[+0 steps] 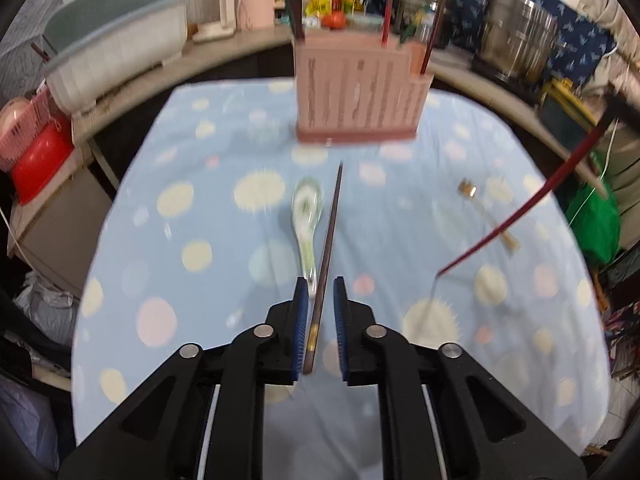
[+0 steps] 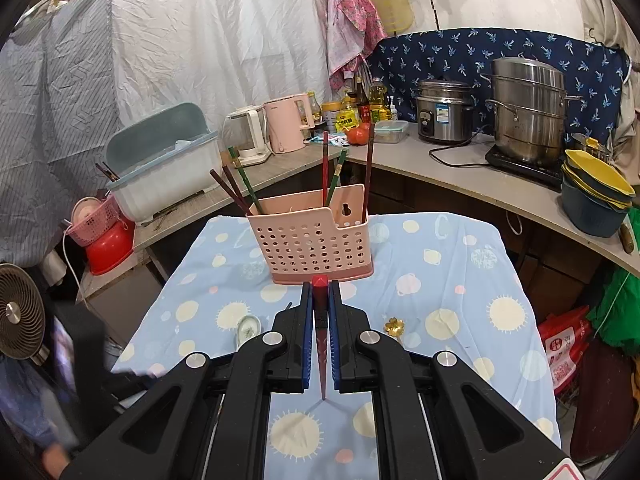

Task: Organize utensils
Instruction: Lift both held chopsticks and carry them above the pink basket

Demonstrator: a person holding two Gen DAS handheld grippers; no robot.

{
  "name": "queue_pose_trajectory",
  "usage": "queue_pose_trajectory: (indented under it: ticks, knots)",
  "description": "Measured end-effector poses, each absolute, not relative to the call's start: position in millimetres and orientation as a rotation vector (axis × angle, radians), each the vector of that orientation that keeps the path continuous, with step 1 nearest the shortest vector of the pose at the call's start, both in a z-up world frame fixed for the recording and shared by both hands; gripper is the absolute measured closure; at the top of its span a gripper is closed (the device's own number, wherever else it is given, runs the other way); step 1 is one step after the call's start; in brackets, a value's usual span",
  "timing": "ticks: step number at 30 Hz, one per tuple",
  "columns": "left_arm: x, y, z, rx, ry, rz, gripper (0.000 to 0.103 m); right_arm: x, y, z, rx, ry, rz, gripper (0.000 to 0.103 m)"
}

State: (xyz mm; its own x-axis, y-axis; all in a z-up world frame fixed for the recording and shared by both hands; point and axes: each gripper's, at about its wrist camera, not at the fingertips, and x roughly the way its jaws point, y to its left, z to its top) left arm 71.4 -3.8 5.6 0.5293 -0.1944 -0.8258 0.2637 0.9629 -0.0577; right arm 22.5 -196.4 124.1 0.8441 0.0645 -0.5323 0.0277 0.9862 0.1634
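**Chopsticks on the spotted cloth**

The left gripper (image 1: 321, 286) has its jaws a little apart around one brown chopstick (image 1: 328, 256) lying on the blue spotted tablecloth (image 1: 192, 208). The right gripper (image 2: 320, 292) pinches one red chopstick (image 2: 320, 312). One pink holder (image 2: 312, 236) holds six chopsticks. One white spoon (image 1: 306, 216) and one gold fork (image 1: 486, 212) lie nearby. Kitchen counters stand behind.

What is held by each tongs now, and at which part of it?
Right tongs: shut on the red chopstick, near its thick end. Left tongs: hold nothing; the brown chopstick lies between the open pads, on the cloth.
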Motion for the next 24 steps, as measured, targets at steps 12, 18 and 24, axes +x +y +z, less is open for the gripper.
queue_pose_trajectory:
  ticks: [12, 18, 24]
  knots:
    - [73.9, -7.5, -53.9, 0.058, 1.106, -0.308, 0.095, 22.5, -194.6, 128.0, 0.175, 0.558, 0.026, 0.096]
    - [65.2, -2.4, -44.2, 0.046, 1.090, -0.333, 0.096, 19.7, -194.9, 123.6, 0.190, 0.568, 0.023, 0.096]
    - [52.0, 7.0, -0.5, 0.024, 1.010, -0.355, 0.096, 15.5, -195.4, 129.6, 0.191, 0.551, 0.025, 0.096]
